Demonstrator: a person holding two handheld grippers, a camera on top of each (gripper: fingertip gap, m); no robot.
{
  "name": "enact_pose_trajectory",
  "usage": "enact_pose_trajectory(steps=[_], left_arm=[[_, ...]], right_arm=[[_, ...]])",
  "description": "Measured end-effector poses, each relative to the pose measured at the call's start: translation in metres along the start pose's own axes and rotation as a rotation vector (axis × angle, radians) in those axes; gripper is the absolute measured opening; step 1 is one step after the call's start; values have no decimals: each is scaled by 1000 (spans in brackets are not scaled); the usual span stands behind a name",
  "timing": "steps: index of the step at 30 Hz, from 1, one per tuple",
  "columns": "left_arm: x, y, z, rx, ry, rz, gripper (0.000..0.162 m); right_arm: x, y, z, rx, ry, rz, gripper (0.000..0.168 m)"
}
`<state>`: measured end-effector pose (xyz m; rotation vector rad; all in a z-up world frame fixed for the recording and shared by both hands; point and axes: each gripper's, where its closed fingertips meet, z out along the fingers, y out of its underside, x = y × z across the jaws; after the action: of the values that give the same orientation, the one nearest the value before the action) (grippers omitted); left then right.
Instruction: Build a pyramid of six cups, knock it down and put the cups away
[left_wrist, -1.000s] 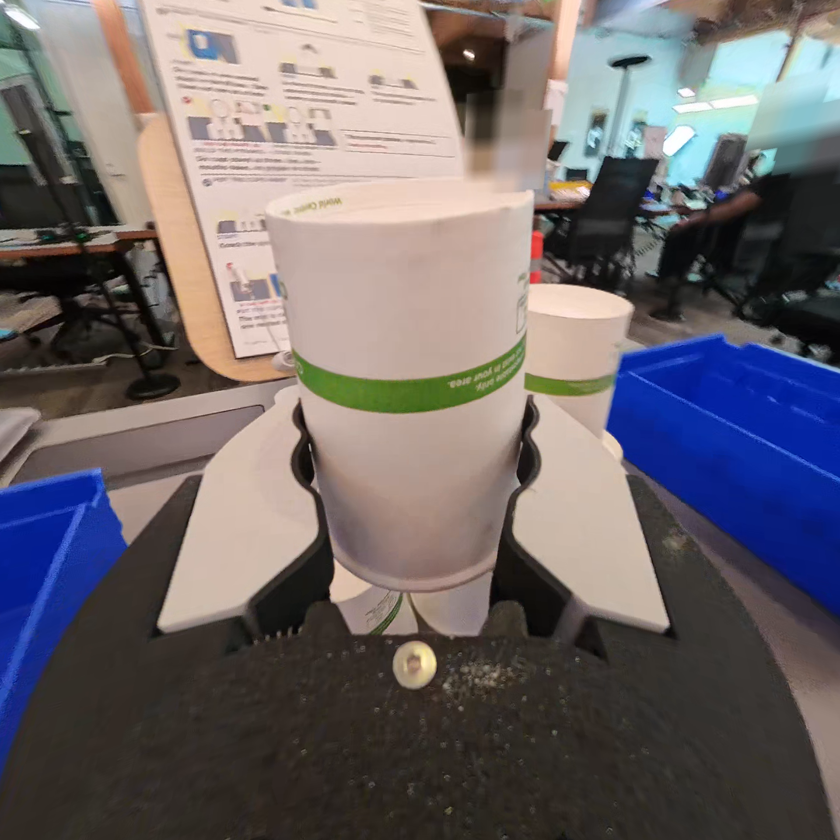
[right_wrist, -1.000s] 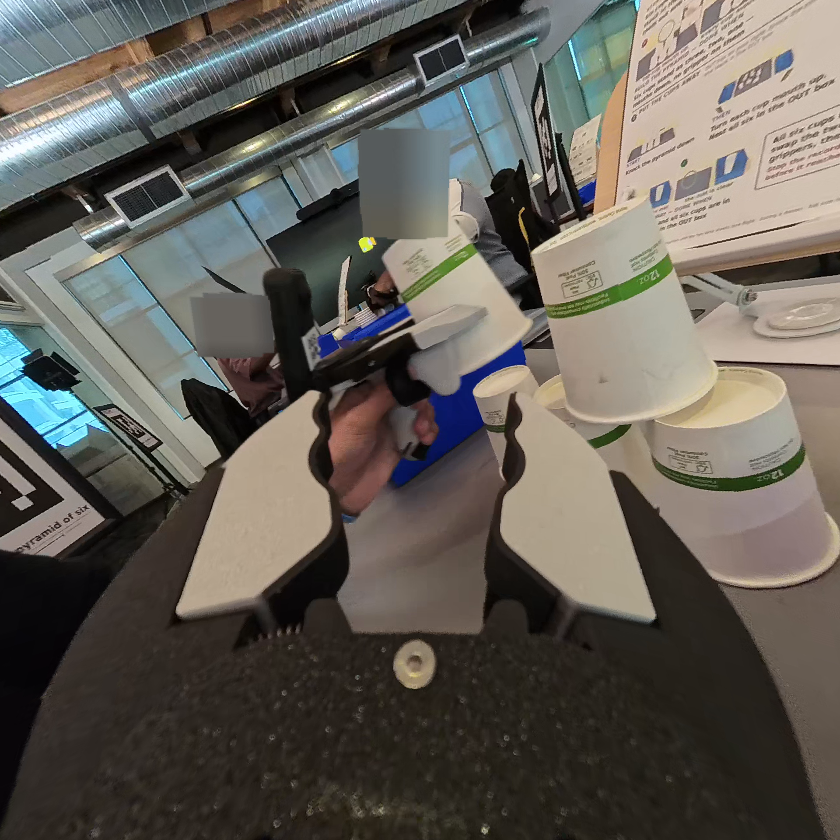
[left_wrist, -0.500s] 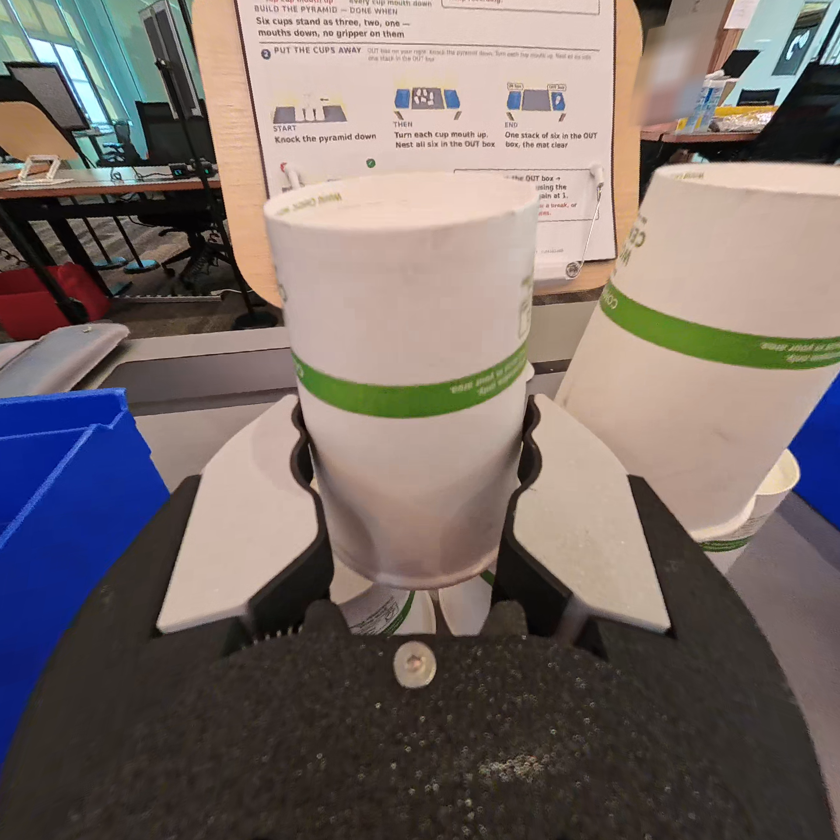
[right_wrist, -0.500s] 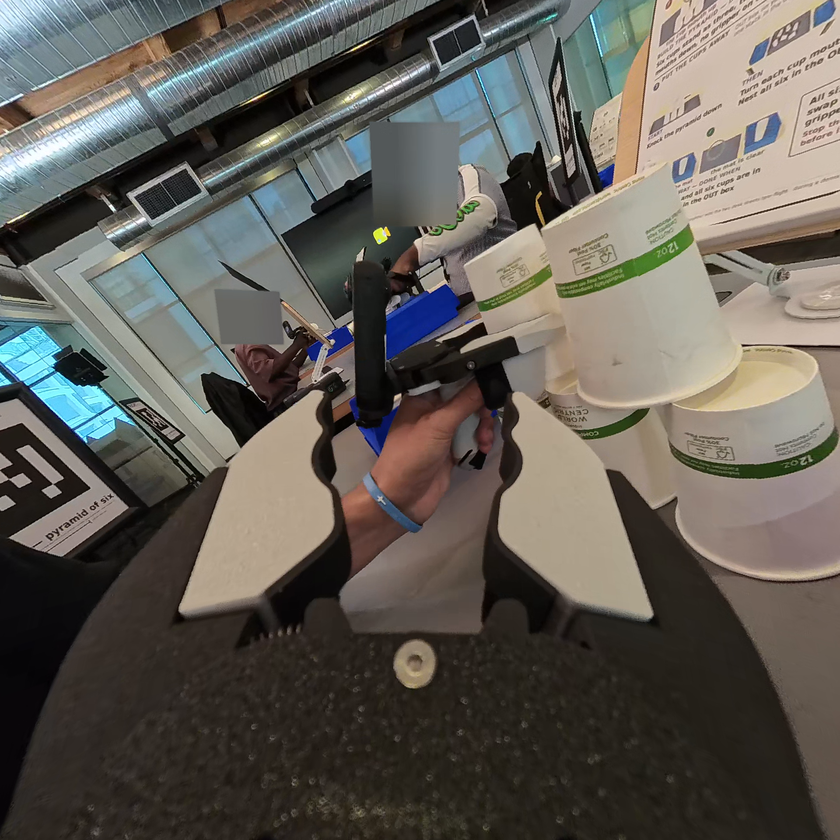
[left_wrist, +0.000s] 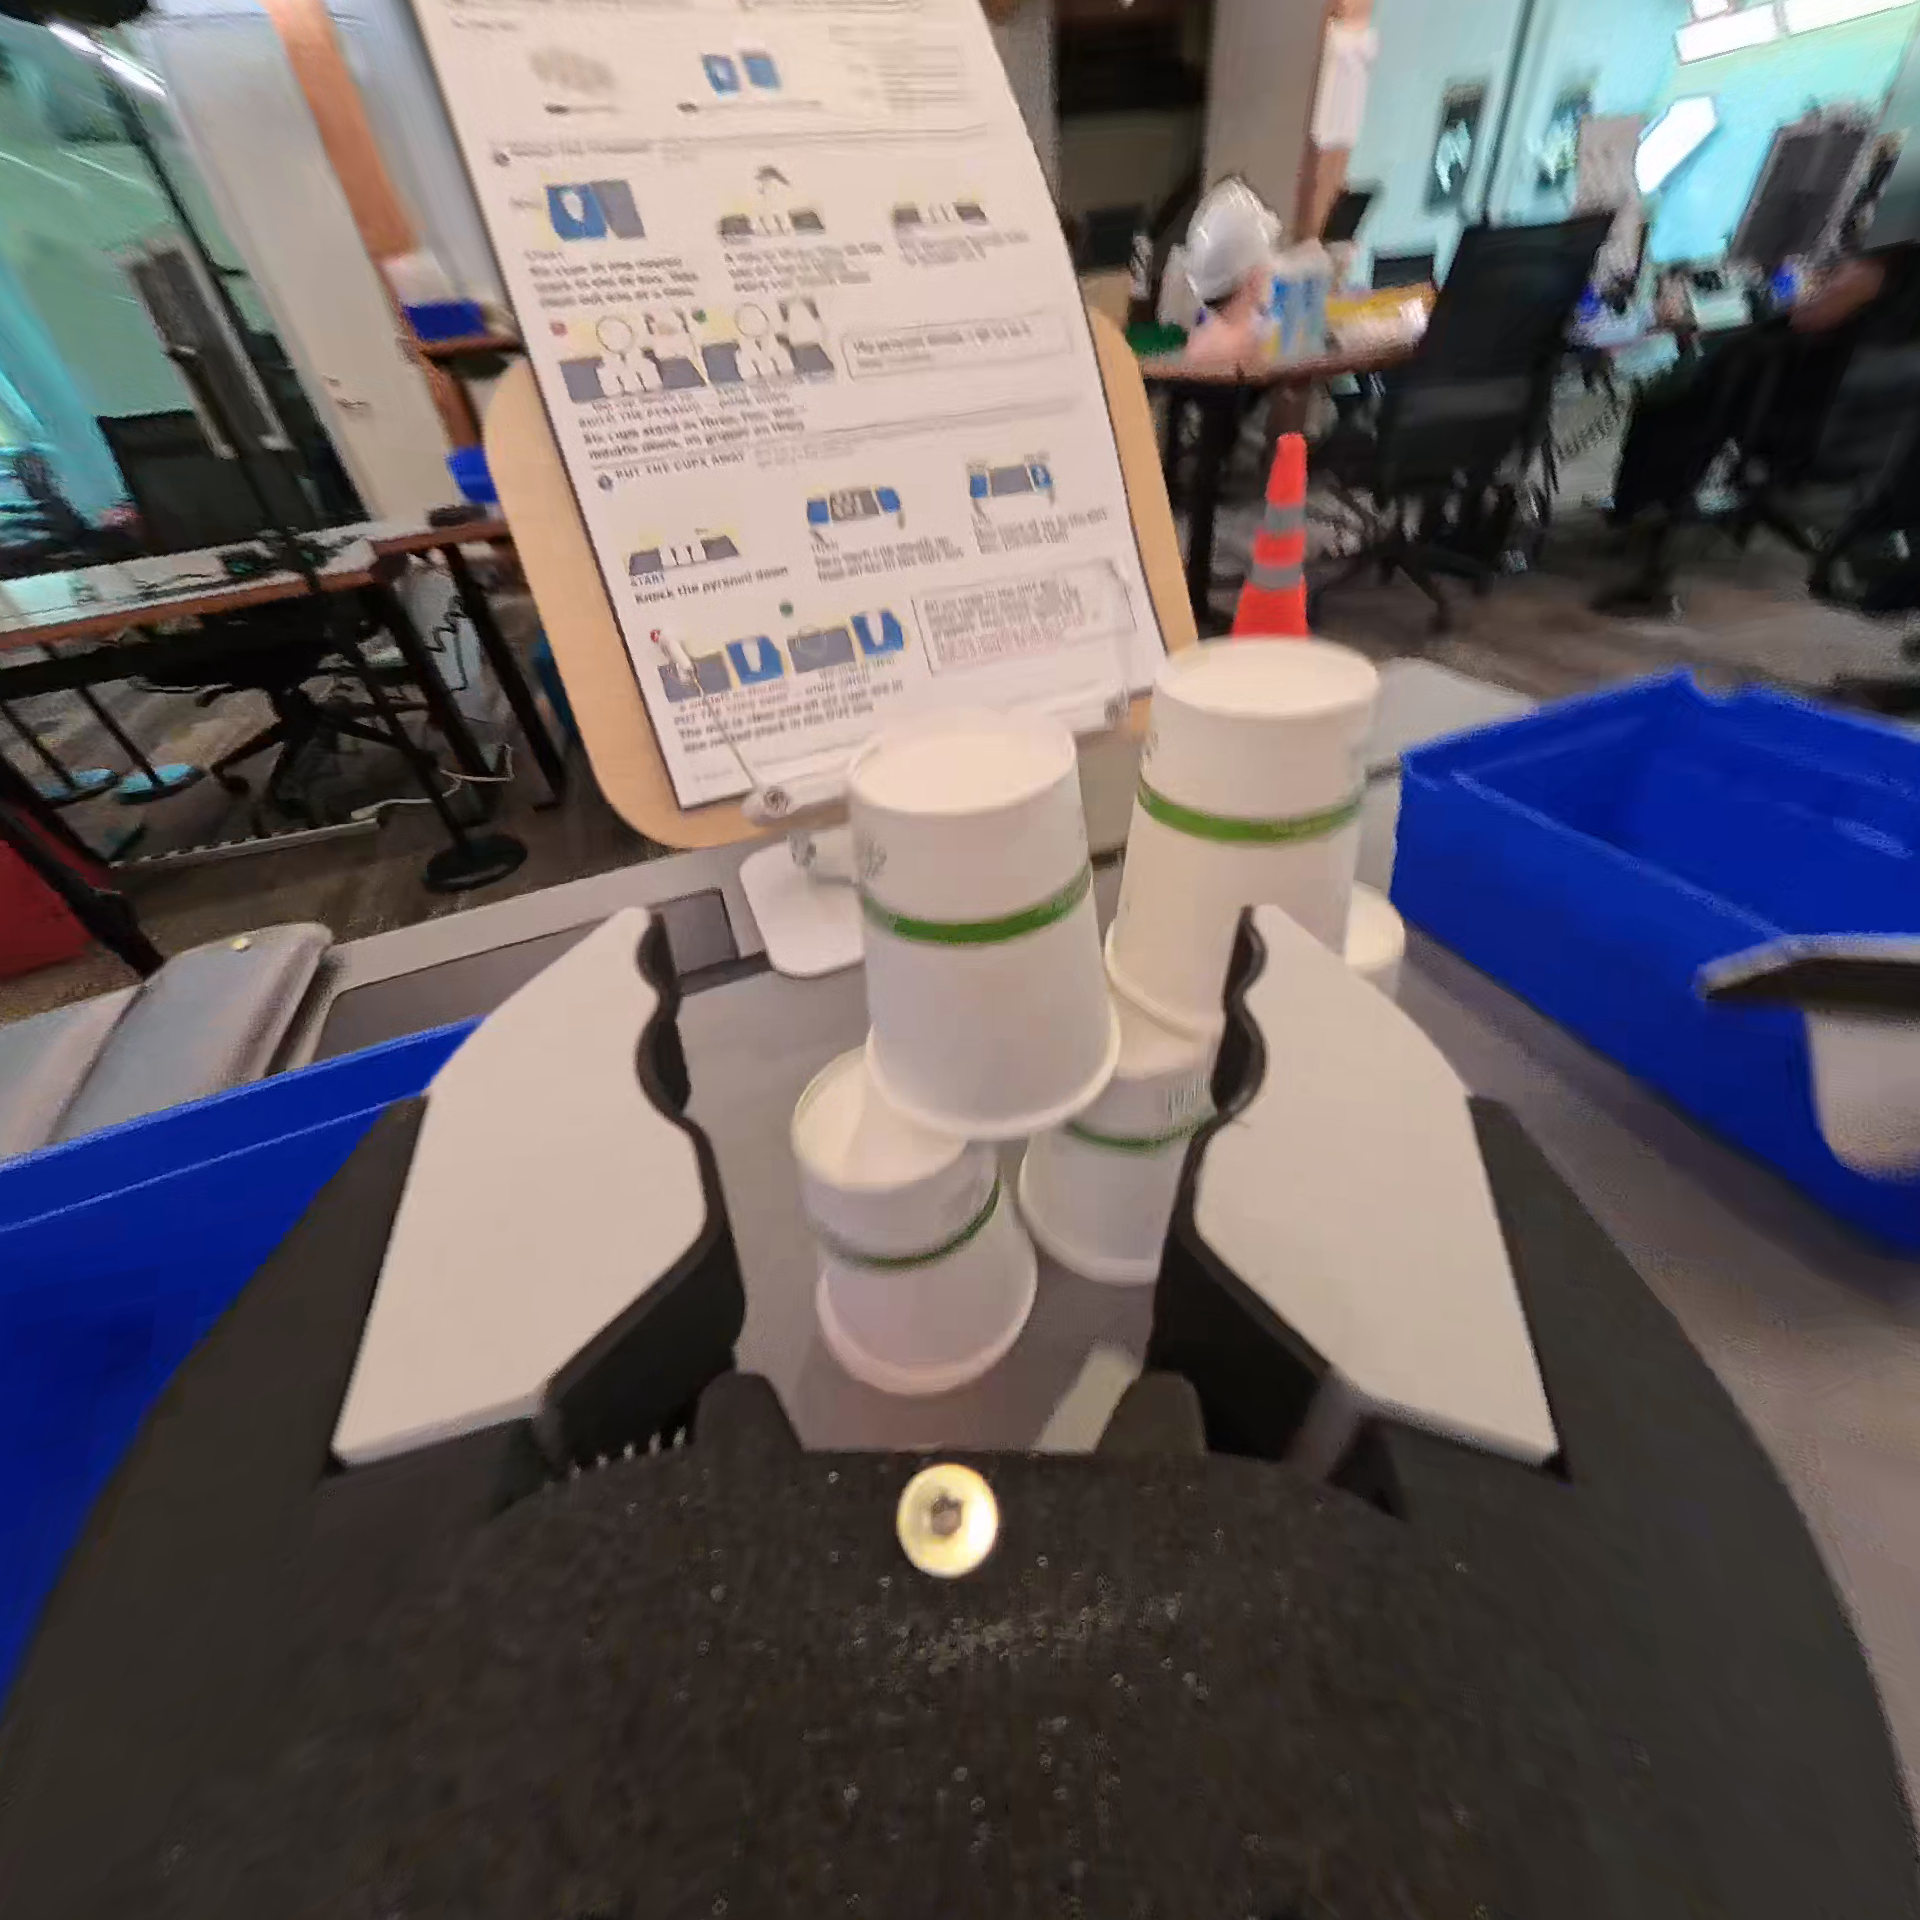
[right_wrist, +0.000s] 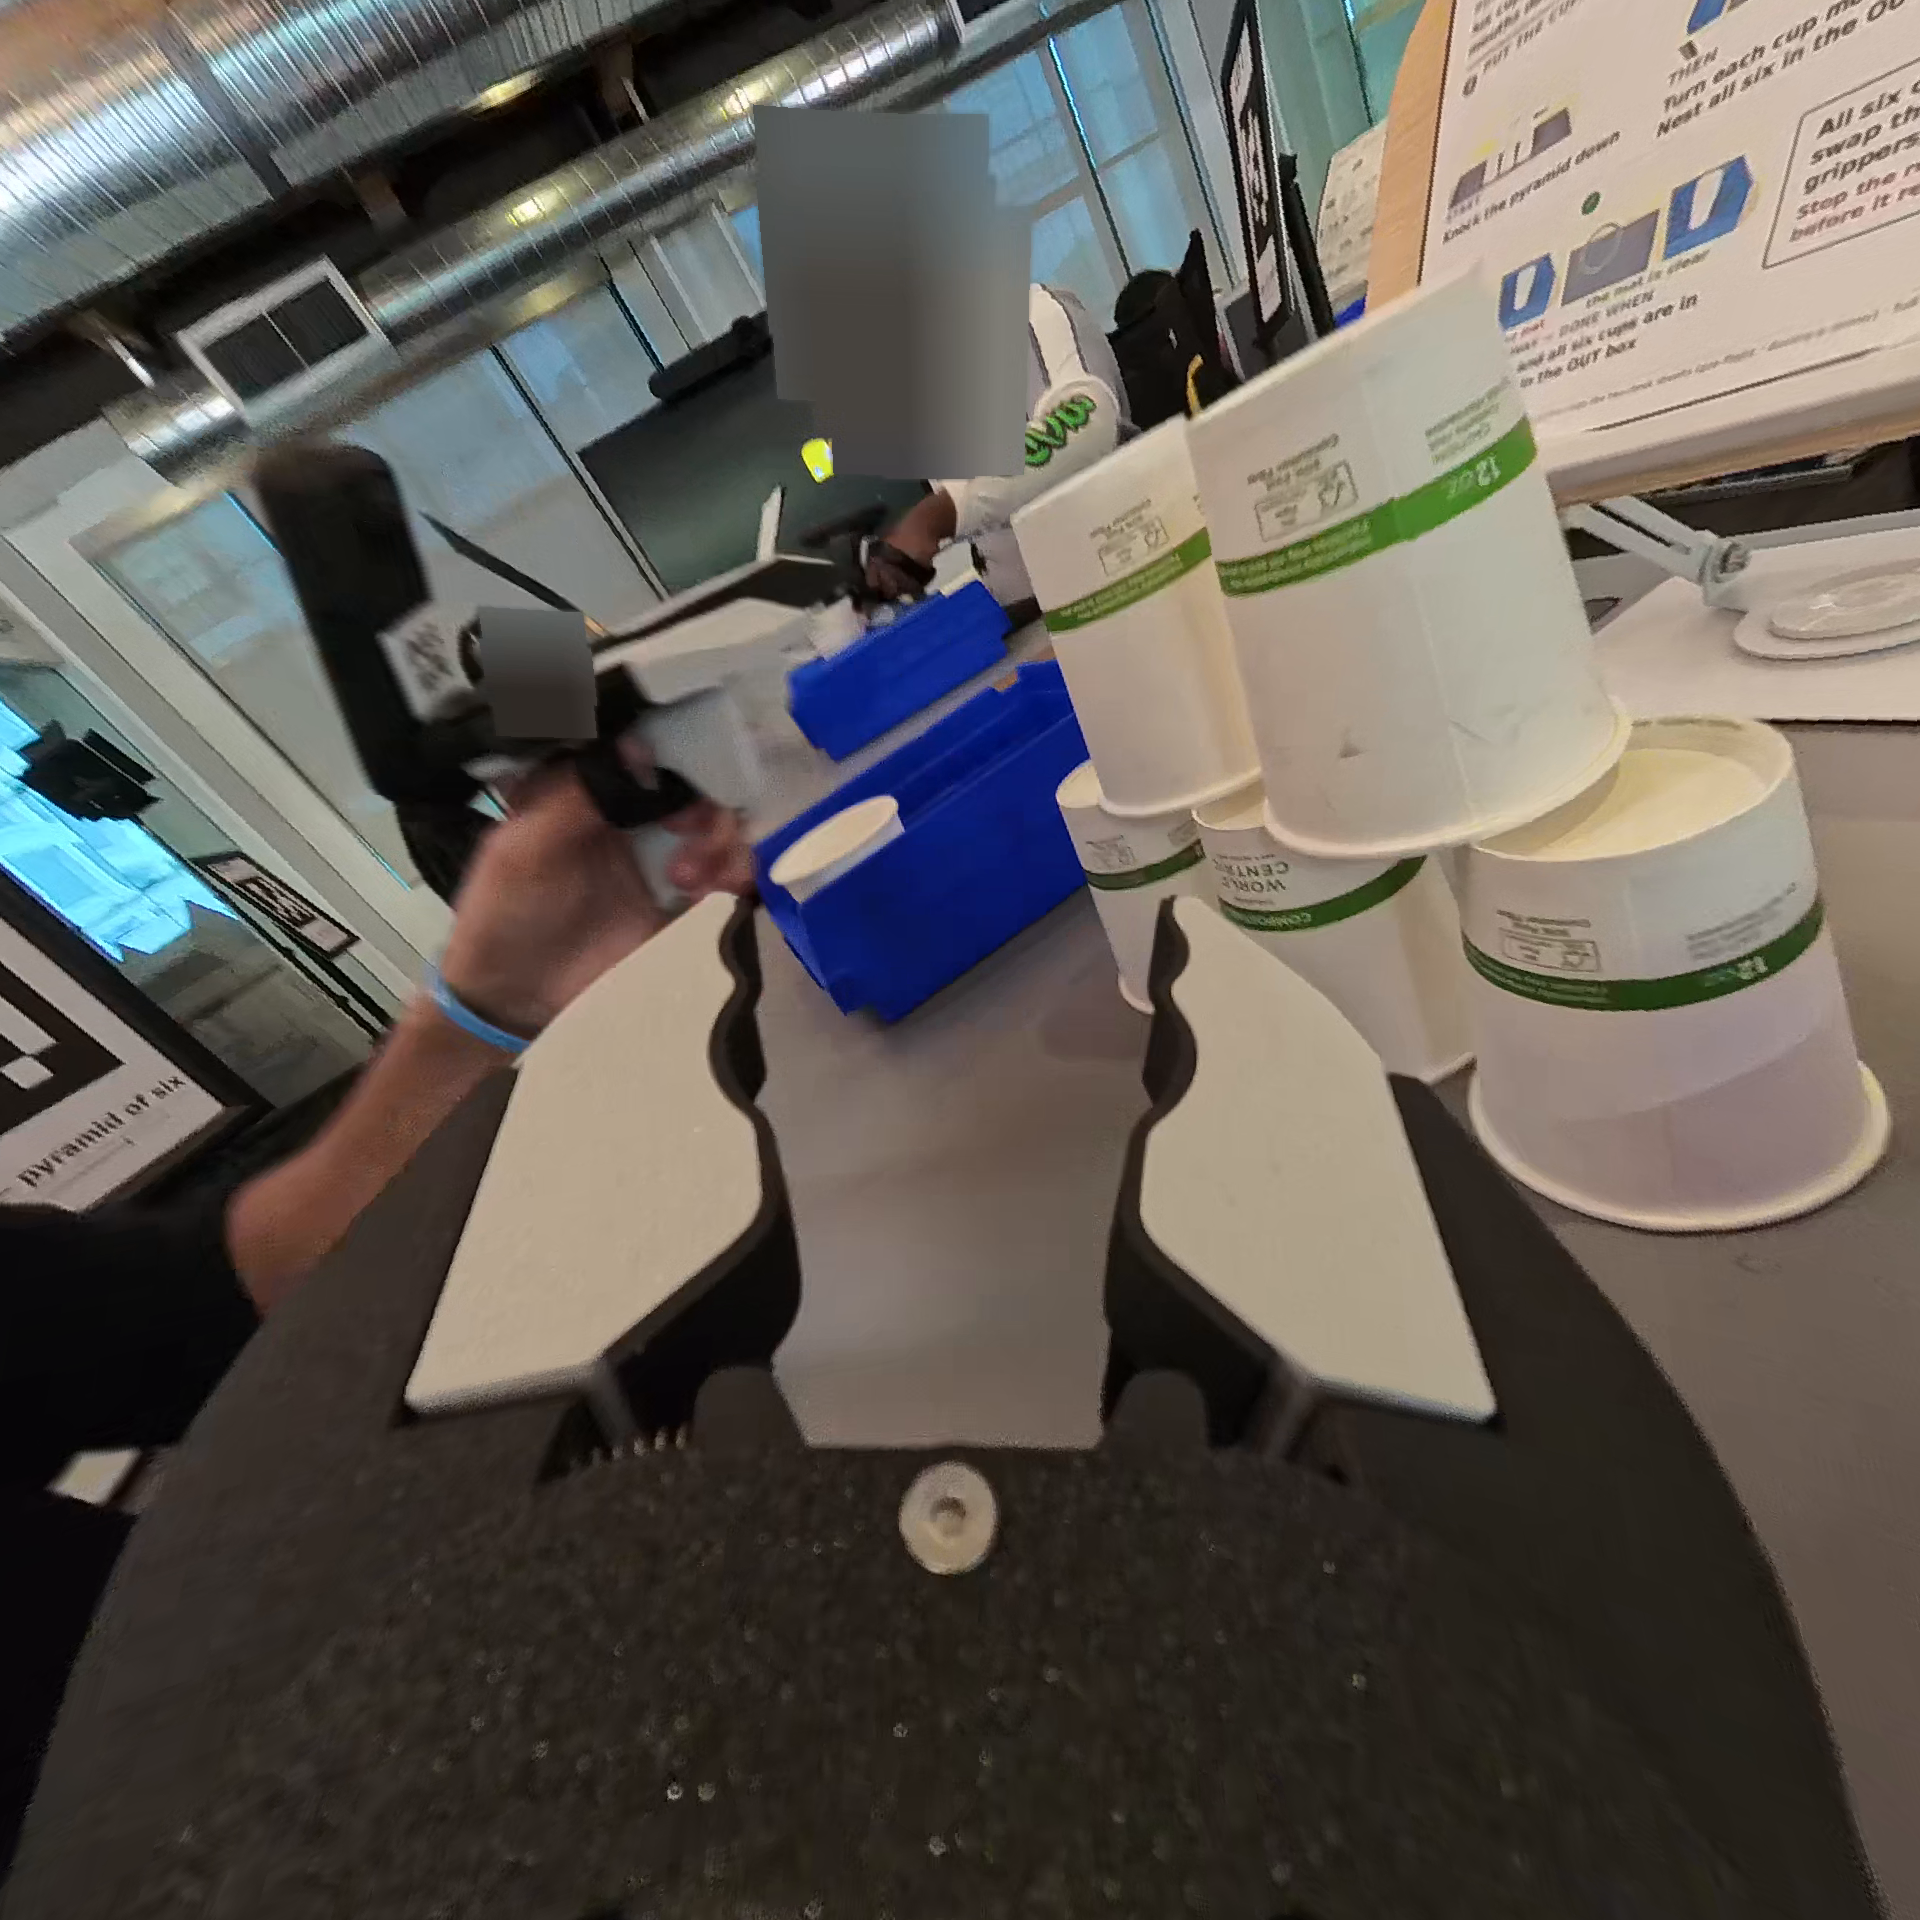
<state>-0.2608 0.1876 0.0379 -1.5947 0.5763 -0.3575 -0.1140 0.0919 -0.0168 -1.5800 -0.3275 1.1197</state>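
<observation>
White paper cups with green bands stand mouth down on the grey table (left_wrist: 1621, 1351). In the left wrist view two upper cups (left_wrist: 982, 935) (left_wrist: 1252, 821) rest on lower cups (left_wrist: 914, 1247) (left_wrist: 1112, 1184). My left gripper (left_wrist: 948, 925) is open and empty, drawn back from them. In the right wrist view the pile is at the right: three lower cups (right_wrist: 1662, 987) and two upper cups (right_wrist: 1403, 623) (right_wrist: 1132, 623). My right gripper (right_wrist: 954, 914) is open and empty, left of the pile. The left gripper (right_wrist: 665, 717), held in a hand, shows farther off there.
A blue bin (left_wrist: 156, 1247) stands at the left and another (left_wrist: 1662, 883) at the right. The left bin (right_wrist: 935, 894) holds one more cup (right_wrist: 836, 831). An instruction board (left_wrist: 810, 416) stands behind the cups. An orange cone (left_wrist: 1278, 551) and chairs are beyond.
My left gripper has opened, left its cup on the second row beside the other upper cup, and drawn back. My right gripper has stayed open and hardly moved.
</observation>
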Motion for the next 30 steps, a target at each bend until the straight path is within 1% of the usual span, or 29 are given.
enact_pose_trajectory(steps=[2, 4, 5, 6, 7, 9, 11, 13, 15, 17, 18, 20, 21, 22, 24, 27, 30], left_arm=[[-11, 13, -34, -125, 99, 74, 91], [-24, 48, -68, -338, 245, 163, 88], [-32, 70, -86, -455, 319, 245, 79], [-53, 87, -98, -536, 312, 354, 68], [-77, 100, -105, -589, 265, 463, 61], [-105, 126, -117, -703, 282, 624, 68], [-111, 142, -119, -769, 352, 634, 64], [-109, 150, -116, -793, 418, 606, 64], [-116, 163, -115, -861, 444, 633, 64], [-120, 176, -115, -932, 468, 645, 56], [-120, 181, -116, -956, 487, 638, 49], [-121, 181, -114, -938, 493, 643, 35], [-123, 178, -114, -919, 499, 641, 16], [-122, 175, -116, -904, 518, 617, 4], [-128, 167, -117, -879, 503, 571, 0], [-145, 151, -117, -800, 426, 529, 0], [-157, 124, -117, -645, 362, 393, 0]], right_arm=[[4, 11, 1, -48, 27, -49, 73], [3, 23, 5, -112, 26, -97, 74], [2, 29, 7, -151, 18, -115, 73], [-1, 35, 10, -185, 8, -130, 73], [-4, 38, 12, -202, -3, -140, 73], [-12, 43, 19, -211, -31, -148, 73], [-16, 52, 26, -235, -50, -138, 72], [-18, 62, 31, -265, -60, -133, 71], [-20, 70, 35, -285, -68, -131, 71], [-21, 76, 37, -298, -73, -126, 70], [-20, 79, 37, -302, -72, -123, 70], [-21, 82, 38, -304, -76, -112, 69], [-21, 84, 37, -307, -78, -108, 69], [-21, 86, 37, -311, -78, -104, 69], [-19, 89, 36, -316, -76, -97, 69], [-19, 90, 37, -311, -82, -78, 68], [-20, 90, 38, -304, -85, -75, 68]])
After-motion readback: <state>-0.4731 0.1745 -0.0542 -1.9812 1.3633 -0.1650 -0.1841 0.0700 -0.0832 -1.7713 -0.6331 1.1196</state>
